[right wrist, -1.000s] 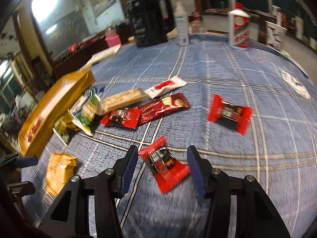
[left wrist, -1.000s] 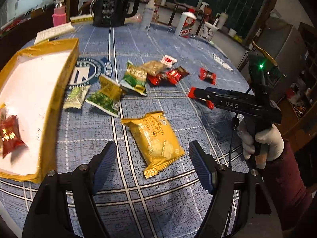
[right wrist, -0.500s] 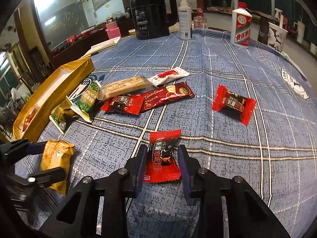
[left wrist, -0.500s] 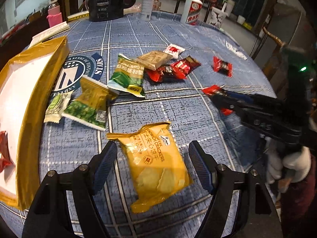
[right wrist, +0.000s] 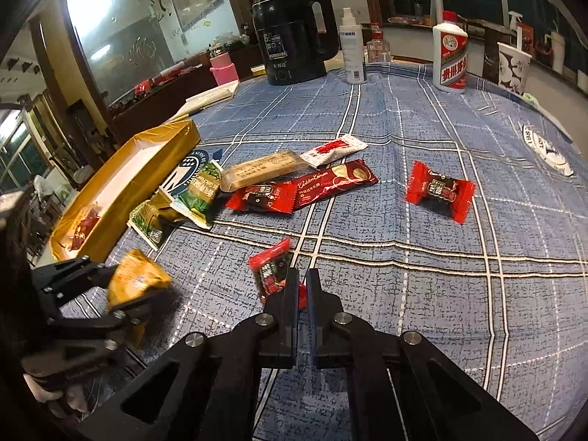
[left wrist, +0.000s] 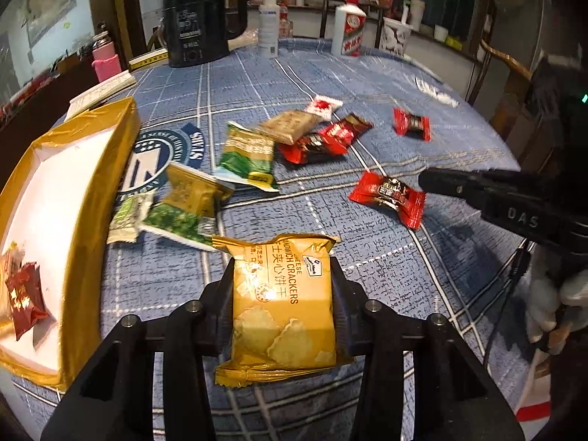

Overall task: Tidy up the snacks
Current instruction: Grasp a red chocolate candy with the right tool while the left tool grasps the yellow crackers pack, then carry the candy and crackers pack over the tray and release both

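Observation:
My left gripper (left wrist: pixel 283 275) is shut on a yellow cheese cracker packet (left wrist: pixel 283 305), which also shows in the right wrist view (right wrist: pixel 137 283). My right gripper (right wrist: pixel 302 275) is shut on the edge of a small red candy wrapper (right wrist: pixel 272 272), which also shows in the left wrist view (left wrist: pixel 387 196). A gold-walled box (left wrist: pixel 95 191) with a white floor lies at the left and holds a dark red candy (left wrist: pixel 24 297). Green packets (left wrist: pixel 246 154), a tan bar (left wrist: pixel 290 126) and more red candies (right wrist: pixel 439 189) lie scattered mid-table.
A black kettle (right wrist: pixel 294 36), a white spray bottle (right wrist: pixel 352 51), a red-and-white liquor bottle (right wrist: pixel 450 55), a paper cup (right wrist: pixel 512 68) and a pink flask (right wrist: pixel 222 70) stand at the table's far edge. The blue checked cloth (right wrist: pixel 422 294) covers the table.
My left gripper moved forward and closed on the yellow cracker packet. My right gripper closed on the small red candy wrapper, which shifted to the left of the fingers.

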`<state>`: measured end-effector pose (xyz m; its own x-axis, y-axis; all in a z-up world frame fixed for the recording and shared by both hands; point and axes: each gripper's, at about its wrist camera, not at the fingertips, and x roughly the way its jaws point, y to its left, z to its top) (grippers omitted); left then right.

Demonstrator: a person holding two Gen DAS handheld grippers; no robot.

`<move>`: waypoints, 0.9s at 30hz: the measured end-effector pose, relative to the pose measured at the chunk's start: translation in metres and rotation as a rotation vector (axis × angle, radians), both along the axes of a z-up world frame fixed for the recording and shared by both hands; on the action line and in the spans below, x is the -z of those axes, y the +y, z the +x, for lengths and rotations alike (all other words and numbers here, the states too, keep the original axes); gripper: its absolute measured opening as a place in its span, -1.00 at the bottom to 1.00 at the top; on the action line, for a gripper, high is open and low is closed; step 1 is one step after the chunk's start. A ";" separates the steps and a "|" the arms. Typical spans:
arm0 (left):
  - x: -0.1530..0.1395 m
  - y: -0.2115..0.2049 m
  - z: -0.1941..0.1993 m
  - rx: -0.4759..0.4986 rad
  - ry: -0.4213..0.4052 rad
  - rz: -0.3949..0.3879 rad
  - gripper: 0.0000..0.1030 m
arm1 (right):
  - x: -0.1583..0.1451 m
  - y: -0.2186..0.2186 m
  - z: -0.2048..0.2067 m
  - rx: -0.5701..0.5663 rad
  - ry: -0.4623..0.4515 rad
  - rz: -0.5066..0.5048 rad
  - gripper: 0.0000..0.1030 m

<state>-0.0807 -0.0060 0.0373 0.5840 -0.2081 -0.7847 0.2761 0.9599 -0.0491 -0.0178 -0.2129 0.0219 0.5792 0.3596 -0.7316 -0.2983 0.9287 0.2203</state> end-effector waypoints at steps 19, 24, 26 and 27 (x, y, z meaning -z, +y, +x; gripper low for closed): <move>-0.056 0.095 -0.040 -0.116 -0.111 -0.222 -0.18 | 0.015 0.033 0.001 0.009 0.013 -0.140 -0.51; -0.095 0.147 -0.051 -0.168 -0.185 -0.275 -0.18 | -0.023 0.038 -0.011 0.005 -0.040 -0.073 -0.52; -0.111 0.168 -0.052 -0.195 -0.214 -0.271 -0.18 | -0.051 0.047 -0.016 -0.021 -0.083 -0.048 -0.52; -0.120 0.179 -0.051 -0.209 -0.226 -0.270 -0.18 | -0.069 0.053 -0.019 -0.039 -0.115 -0.037 -0.52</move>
<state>-0.1314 0.1732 0.1571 0.7873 -0.2473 -0.5649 0.1088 0.9574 -0.2674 -0.0367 -0.1595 0.0908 0.6464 0.3575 -0.6740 -0.3553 0.9228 0.1487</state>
